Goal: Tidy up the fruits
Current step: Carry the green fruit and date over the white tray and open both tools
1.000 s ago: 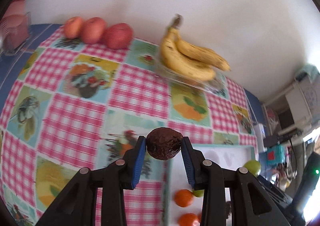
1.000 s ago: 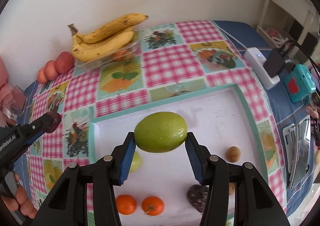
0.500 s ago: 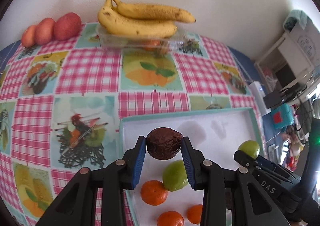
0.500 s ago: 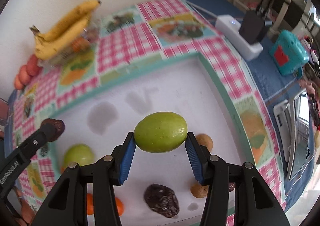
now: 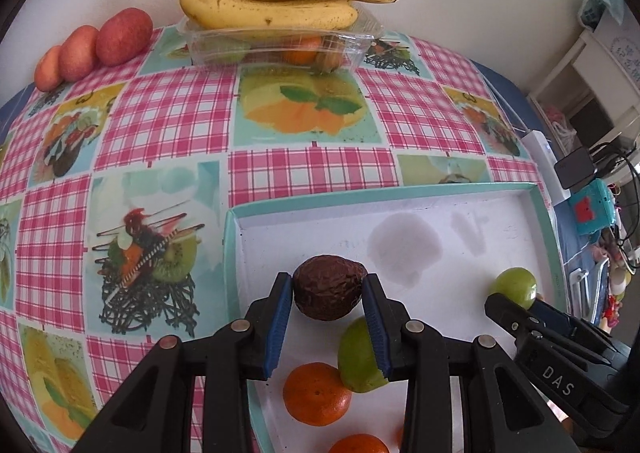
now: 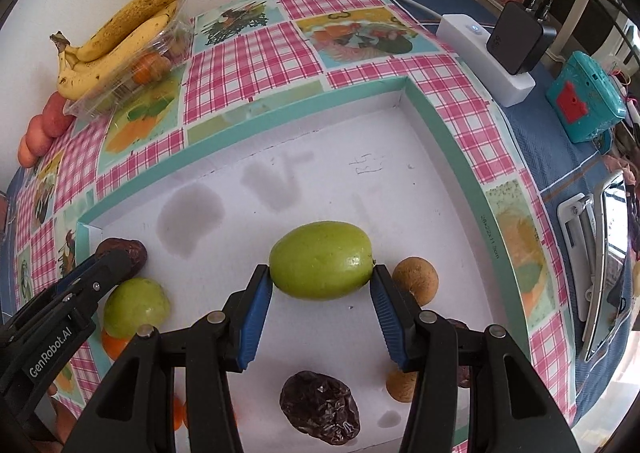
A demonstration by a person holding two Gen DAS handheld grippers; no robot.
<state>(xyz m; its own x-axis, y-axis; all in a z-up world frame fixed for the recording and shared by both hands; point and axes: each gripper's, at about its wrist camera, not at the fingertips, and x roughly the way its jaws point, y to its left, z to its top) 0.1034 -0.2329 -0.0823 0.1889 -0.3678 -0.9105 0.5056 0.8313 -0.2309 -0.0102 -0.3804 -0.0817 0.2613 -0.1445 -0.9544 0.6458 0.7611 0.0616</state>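
My left gripper (image 5: pixel 328 295) is shut on a wrinkled dark brown fruit (image 5: pixel 329 293), held above the near left part of the white tray (image 5: pixel 460 197). My right gripper (image 6: pixel 321 279) is shut on a green oval fruit (image 6: pixel 321 259) over the tray's (image 6: pixel 452 141) middle. In the tray lie a green fruit (image 5: pixel 358 361), oranges (image 5: pixel 316 393), a second wrinkled dark fruit (image 6: pixel 320 407) and small brown round fruits (image 6: pixel 416 279). The right gripper with its green fruit (image 5: pixel 516 285) shows at the right of the left wrist view. The left gripper (image 6: pixel 116 257) appears at the left of the right wrist view.
Bananas (image 5: pixel 272 1) rest on a clear plastic box (image 5: pixel 280 45) by the wall, with red fruits (image 5: pixel 120 37) to their left. A white power strip with charger (image 6: pixel 492 57) and a teal device (image 6: pixel 588 101) sit right of the tray on blue cloth.
Both grippers have moved in over the tray and come lower, each still holding its fruit. The left one has swung from the tablecloth to the tray's left side.
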